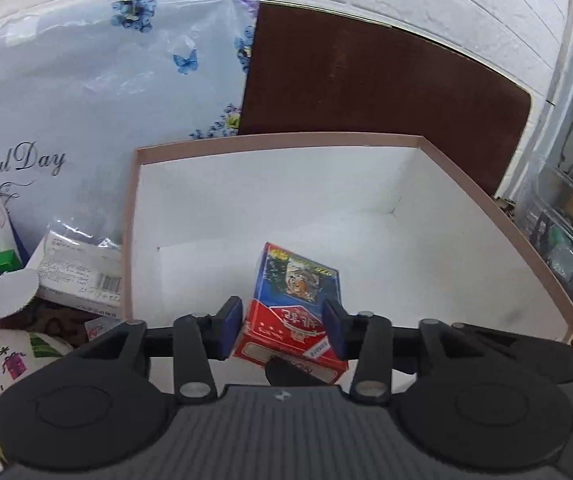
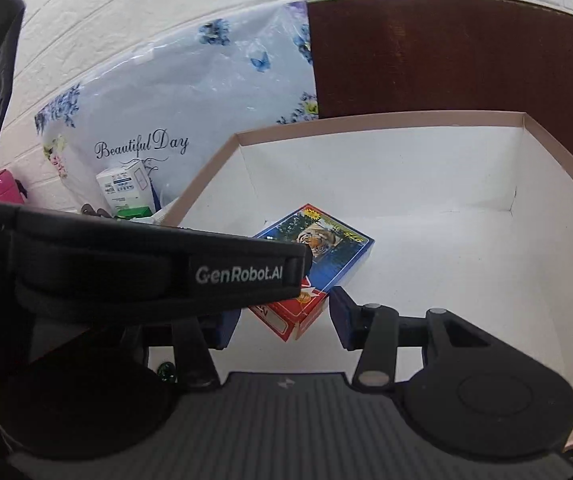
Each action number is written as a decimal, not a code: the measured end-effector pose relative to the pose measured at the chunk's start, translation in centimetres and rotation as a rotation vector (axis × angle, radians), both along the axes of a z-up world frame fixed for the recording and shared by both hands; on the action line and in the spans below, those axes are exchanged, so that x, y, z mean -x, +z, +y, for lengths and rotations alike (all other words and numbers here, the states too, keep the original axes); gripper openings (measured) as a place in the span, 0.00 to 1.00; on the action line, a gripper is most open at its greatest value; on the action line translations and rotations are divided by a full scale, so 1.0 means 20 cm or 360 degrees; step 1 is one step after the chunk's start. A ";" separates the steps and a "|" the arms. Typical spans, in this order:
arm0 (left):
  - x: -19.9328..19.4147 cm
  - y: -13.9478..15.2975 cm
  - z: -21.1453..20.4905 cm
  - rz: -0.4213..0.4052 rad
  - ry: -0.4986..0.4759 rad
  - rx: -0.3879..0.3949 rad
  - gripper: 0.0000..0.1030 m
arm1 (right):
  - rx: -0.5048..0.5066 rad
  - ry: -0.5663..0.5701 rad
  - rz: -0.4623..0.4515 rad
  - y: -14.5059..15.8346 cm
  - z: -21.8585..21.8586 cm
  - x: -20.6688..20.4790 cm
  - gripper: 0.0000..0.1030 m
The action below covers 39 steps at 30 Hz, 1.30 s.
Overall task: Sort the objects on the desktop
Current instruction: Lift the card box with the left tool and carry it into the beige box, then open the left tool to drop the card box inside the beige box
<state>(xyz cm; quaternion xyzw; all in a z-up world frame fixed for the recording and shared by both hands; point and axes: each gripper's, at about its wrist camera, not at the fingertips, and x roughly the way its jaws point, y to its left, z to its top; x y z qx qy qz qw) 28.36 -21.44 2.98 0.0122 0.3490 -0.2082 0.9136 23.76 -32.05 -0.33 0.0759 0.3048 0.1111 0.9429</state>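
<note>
You read "Beautiful Day" in black script on the blue flowered bag (image 2: 174,112) against the wall, and "GenRobot.AI" in white on the black strap (image 2: 242,274) crossing your right view. Print on the red and blue card box (image 1: 298,304) stays illegible.

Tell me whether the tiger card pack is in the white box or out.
In. The tiger card pack lies inside the white box, atop a red pack.
</note>
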 end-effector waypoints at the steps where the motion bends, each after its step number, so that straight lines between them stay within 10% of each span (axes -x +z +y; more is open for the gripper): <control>1: 0.00 0.00 -0.01 0.0006 -0.0039 0.0021 0.61 | 0.0006 -0.0006 0.0004 0.00 0.00 -0.01 0.48; 7: 0.07 0.04 -0.01 -0.0026 -0.0132 0.0093 0.96 | 0.0077 -0.0112 0.0037 -0.02 -0.02 0.02 0.70; 10: 0.10 0.07 0.00 -0.0064 -0.0136 0.0112 0.96 | 0.0098 -0.0173 0.0009 0.00 -0.03 0.05 0.83; 20: 0.25 0.08 0.00 -0.0148 -0.0091 0.0004 0.96 | 0.0157 -0.0191 -0.0094 0.05 0.02 0.19 0.86; 39: 0.84 0.12 0.33 -0.0205 0.0056 0.0181 0.97 | 0.0090 -0.0137 -0.0273 0.17 0.26 0.66 0.86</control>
